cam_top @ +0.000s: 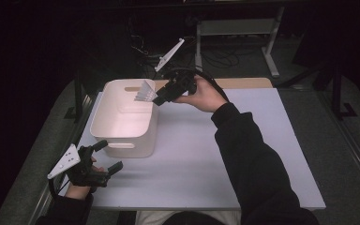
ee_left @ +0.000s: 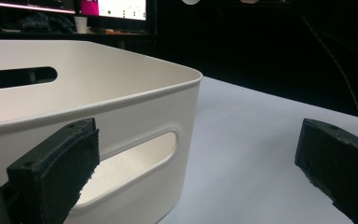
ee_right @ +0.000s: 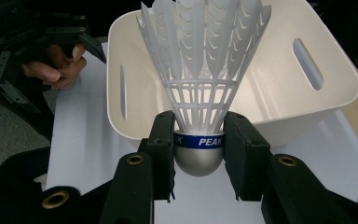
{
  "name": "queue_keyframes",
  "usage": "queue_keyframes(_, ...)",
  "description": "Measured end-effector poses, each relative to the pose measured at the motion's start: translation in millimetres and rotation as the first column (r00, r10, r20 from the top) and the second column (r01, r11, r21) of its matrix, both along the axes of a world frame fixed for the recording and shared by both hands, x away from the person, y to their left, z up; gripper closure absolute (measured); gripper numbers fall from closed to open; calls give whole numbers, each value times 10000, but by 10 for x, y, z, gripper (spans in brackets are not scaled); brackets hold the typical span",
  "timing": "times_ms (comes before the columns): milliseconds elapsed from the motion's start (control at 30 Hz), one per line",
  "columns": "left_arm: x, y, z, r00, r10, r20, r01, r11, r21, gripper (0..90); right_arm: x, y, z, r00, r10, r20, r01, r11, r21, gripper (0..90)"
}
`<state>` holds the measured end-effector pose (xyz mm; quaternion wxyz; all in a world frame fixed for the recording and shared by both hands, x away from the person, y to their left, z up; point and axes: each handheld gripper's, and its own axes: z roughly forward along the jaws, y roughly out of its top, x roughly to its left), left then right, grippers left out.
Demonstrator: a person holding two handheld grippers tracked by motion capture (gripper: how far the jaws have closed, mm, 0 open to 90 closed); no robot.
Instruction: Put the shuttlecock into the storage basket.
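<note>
— While my right gripper [ee_right: 198, 154] clasps the shuttlecock [ee_right: 200, 88] by its blue-banded cork, where is it relative to the white bin [cam_top: 122, 136]?

— Beside the bin's far right corner, feathers tilted over the rim.

— And my left gripper [cam_top: 104, 158]?

— Its jaws are spread apart with nothing between them, just outside the bin's near wall, level with the handle slot [ee_left: 130, 161], on the grey table [cam_top: 243, 154].

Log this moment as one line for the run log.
right hand-held gripper: shut on shuttlecock at bin rim | left hand-held gripper: open, beside bin
</note>
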<state>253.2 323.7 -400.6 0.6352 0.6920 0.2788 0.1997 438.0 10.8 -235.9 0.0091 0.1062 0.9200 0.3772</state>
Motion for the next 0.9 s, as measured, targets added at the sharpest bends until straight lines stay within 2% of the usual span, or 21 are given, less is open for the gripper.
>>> queue_keyframes(567,-1,2,0,10000,-10,-6,10,10000,-5,0,4,309,-96,9989,463,-102,-465,9986,-259,644)
queue_keyframes(900,-4,4,-1,10000,-6,-3,6,10000,-26,0,25,451,-193,9973,695,-245,-701,9972,-246,644)
